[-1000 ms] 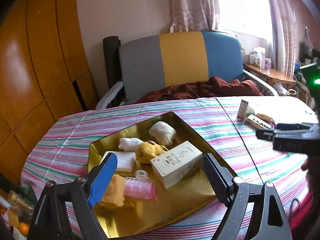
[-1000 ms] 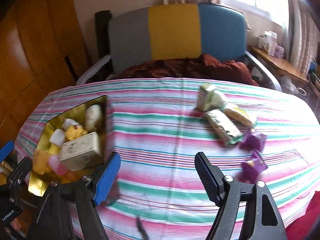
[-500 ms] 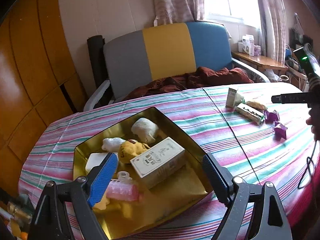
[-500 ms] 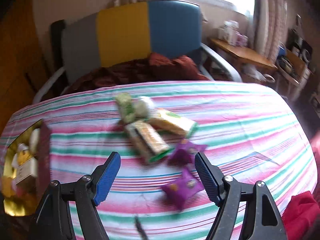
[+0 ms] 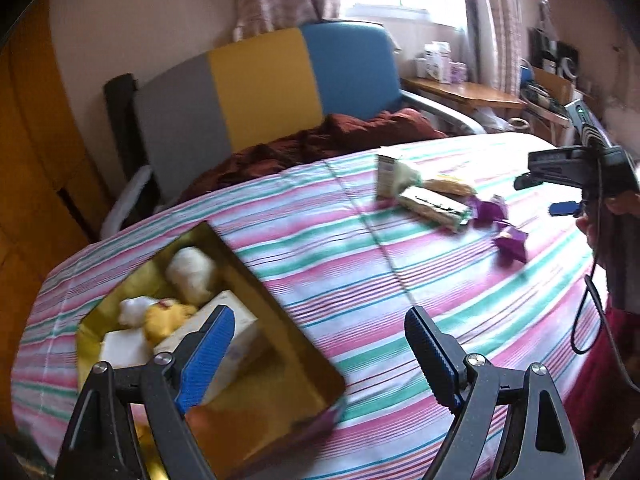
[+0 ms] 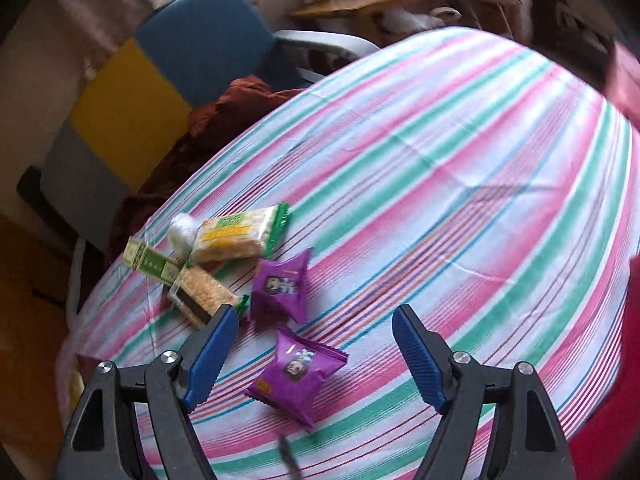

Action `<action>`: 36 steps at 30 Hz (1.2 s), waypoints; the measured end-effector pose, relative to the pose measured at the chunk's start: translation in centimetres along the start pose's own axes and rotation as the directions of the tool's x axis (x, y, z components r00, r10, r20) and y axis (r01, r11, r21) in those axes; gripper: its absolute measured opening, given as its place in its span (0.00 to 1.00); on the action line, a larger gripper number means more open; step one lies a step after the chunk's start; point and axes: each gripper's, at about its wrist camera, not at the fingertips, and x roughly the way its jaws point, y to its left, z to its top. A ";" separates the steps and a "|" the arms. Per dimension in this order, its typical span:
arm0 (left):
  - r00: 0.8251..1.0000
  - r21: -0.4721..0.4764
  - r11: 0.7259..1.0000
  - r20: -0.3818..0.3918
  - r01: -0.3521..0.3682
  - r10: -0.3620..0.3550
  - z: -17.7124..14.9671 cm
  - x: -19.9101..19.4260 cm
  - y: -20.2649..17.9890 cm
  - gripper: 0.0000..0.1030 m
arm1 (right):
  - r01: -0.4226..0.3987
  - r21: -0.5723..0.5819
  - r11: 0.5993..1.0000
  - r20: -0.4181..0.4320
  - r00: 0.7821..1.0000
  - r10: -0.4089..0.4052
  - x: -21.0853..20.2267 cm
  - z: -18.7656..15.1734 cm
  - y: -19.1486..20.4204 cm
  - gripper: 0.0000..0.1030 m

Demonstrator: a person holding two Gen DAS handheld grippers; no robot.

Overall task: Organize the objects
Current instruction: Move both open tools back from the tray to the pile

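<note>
A: Snack packets [image 6: 294, 376] lie loose on the striped tablecloth [image 6: 440, 160], near packet between the right gripper [image 6: 316, 344] fingers, untouched.

B: Tool state?

A: Right gripper spread wide, grasping nothing. Left gripper [image 5: 318, 344] likewise agape, over the gold box [image 5: 280, 320] edge (box holds a carton [image 5: 240, 336] and soft items).

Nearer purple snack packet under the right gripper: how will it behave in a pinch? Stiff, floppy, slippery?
The nearer purple packet looks like a puffed foil pillow pack, so probably light and crushable rather than stiff. Its glossy film may slip between the pads, so gripping across the body seems safer than a crimped end. It lies flat on the striped cloth, so rolling is unlikely. The right gripper is open.
</note>
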 end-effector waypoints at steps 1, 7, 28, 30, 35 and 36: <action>1.000 0.004 1.000 -0.005 0.007 -0.007 0.1 0.3 -0.3 0.85 | -0.005 0.017 1.000 -0.005 1.000 0.005 0.1 0.0 -0.3 0.79; 0.996 -0.011 0.998 -0.058 0.064 -0.065 1.7 3.0 -2.0 0.85 | -0.031 0.057 0.998 -0.052 0.998 0.034 0.8 0.1 -1.0 0.79; 0.938 -0.237 0.962 -0.280 0.137 -0.203 10.8 16.9 -7.5 0.85 | -0.137 0.059 0.989 -0.081 0.987 0.142 1.1 0.1 -0.7 0.79; 0.938 -0.244 0.962 -0.286 0.124 -0.194 11.5 18.1 -8.2 0.85 | -0.146 0.060 0.987 -0.084 0.985 0.151 1.1 0.2 -0.7 0.79; 0.939 -0.236 0.969 -0.310 0.075 -0.148 13.0 21.2 -10.2 0.85 | -0.155 0.055 0.986 -0.082 0.984 0.159 1.1 0.2 -0.6 0.79; 0.941 -0.232 0.971 -0.311 0.063 -0.136 13.2 21.7 -10.6 0.85 | -0.155 0.055 0.986 -0.080 0.984 0.159 1.1 0.2 -0.6 0.79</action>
